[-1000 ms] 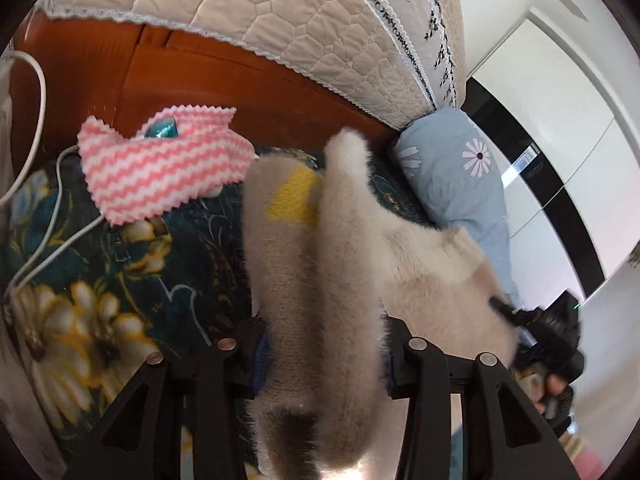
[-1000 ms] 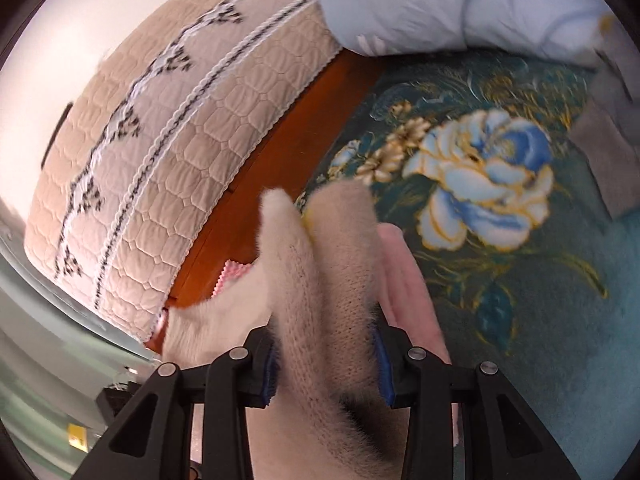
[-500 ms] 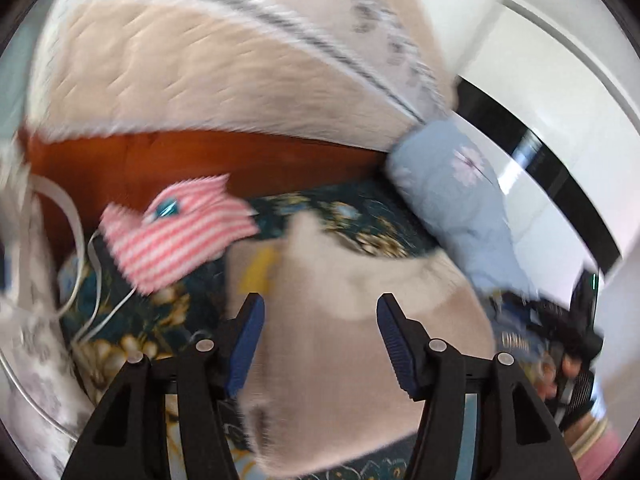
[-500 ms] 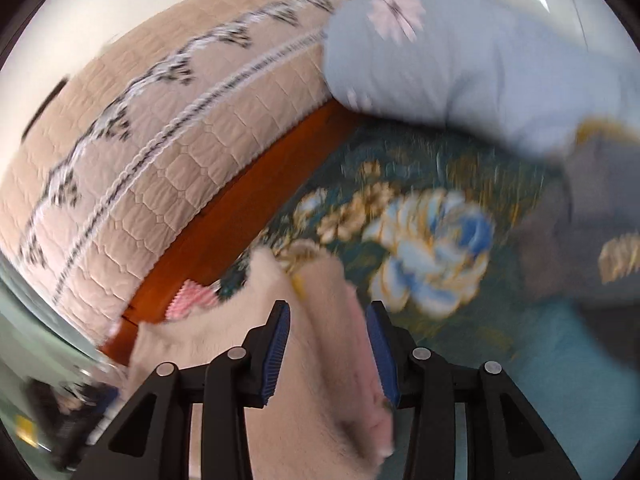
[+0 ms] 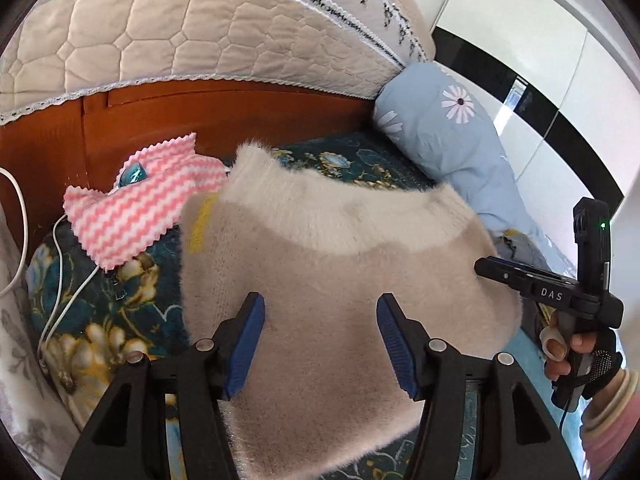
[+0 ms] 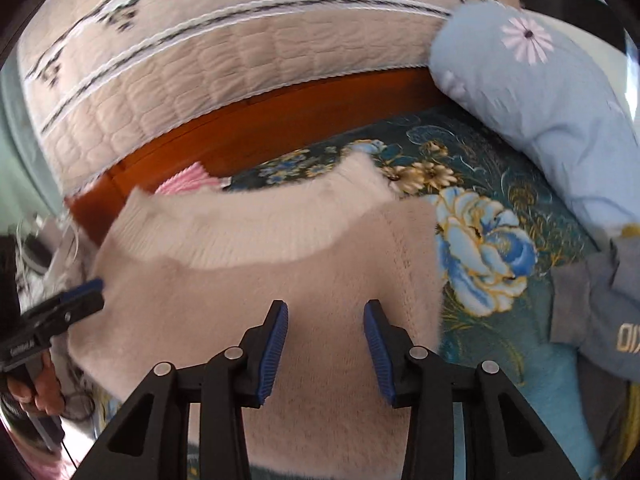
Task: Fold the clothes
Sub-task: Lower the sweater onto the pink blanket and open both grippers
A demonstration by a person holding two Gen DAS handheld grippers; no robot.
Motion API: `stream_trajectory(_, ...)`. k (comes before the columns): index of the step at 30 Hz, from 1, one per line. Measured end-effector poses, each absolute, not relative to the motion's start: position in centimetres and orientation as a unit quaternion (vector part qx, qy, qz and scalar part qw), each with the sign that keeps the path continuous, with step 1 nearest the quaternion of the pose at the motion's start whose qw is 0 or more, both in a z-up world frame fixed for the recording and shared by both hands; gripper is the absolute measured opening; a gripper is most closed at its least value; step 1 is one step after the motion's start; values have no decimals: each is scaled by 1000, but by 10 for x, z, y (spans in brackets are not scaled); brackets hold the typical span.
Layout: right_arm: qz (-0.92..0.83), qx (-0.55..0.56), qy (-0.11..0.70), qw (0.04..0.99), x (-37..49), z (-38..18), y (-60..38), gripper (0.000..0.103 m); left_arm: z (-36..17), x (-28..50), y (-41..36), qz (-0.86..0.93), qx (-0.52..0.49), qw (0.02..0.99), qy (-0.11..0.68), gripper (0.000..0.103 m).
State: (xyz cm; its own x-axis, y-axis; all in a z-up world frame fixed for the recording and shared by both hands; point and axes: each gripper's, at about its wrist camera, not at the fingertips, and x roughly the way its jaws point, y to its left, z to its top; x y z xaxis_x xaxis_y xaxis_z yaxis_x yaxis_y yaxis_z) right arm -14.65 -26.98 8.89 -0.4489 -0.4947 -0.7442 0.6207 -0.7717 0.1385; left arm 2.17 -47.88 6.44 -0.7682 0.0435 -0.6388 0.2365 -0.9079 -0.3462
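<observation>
The bed (image 5: 100, 312) under you wears a dark teal floral blanket, with a quilted beige cover (image 5: 208, 28) draped over its wooden headboard (image 5: 168, 120) and a pale blue daisy pillow (image 5: 448, 132) leaning at the far right; on the blanket the fluffy beige sweater (image 5: 332, 280) lies spread out, its paler ribbed band (image 6: 256, 228) curving across the far side and a yellow patch (image 5: 200, 220) showing at its left edge; a pink-and-white zigzag cloth (image 5: 136, 208) sits near the headboard, just left of the sweater, with a white cable (image 5: 60, 280) running beneath it; a grey garment (image 6: 592, 312) rests on the blanket at the right, below the pillow; your left tongs (image 5: 320, 340) stand released, blue pads apart above the sweater with no fabric pinched; your right tongs (image 6: 326, 348) also stand parted over the sweater, gripping nothing, narrower than the left; your right hand (image 5: 572, 356) holds its handle at the sweater's right edge.
</observation>
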Motion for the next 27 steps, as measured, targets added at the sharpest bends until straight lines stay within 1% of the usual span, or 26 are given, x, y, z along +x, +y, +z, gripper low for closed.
stream_trajectory(5, -843, 434, 60, 312, -168, 79, -278, 43, 53, 12, -473, -914, 355, 66, 187, 60)
stream_trajectory(9, -838, 452, 46, 301, -180, 69, -278, 43, 53, 14, -474, -908, 360, 66, 202, 59)
stream_trajectory(13, -843, 449, 44, 293, -178, 65, -278, 43, 51, 11, -472, -907, 361, 85, 199, 60)
stream_trajectory(17, -851, 428, 33, 302, -162, 75, -270, 45, 56, 23, -464, -911, 345, 112, 194, 60)
stream_trajectory(20, -858, 398, -20, 324, -139, 84, -243, 46, 61, 42, -447, -918, 326, 130, 182, 60)
stream_trajectory(21, -860, 389, -36, 329, -130, 85, -232, 48, 61, 49, -438, -921, 318, 127, 185, 60)
stream_trajectory(22, -860, 384, -38, 333, -122, 81, -223, 49, 61, 56, -429, -924, 311, 123, 188, 60)
stream_trajectory(25, -862, 370, -44, 345, -98, 69, -195, 50, 55, 70, -402, -928, 298, 119, 190, 61)
stream_trajectory(27, -867, 363, -28, 340, -87, 61, -182, 52, 49, 75, -384, -930, 294, 122, 183, 61)
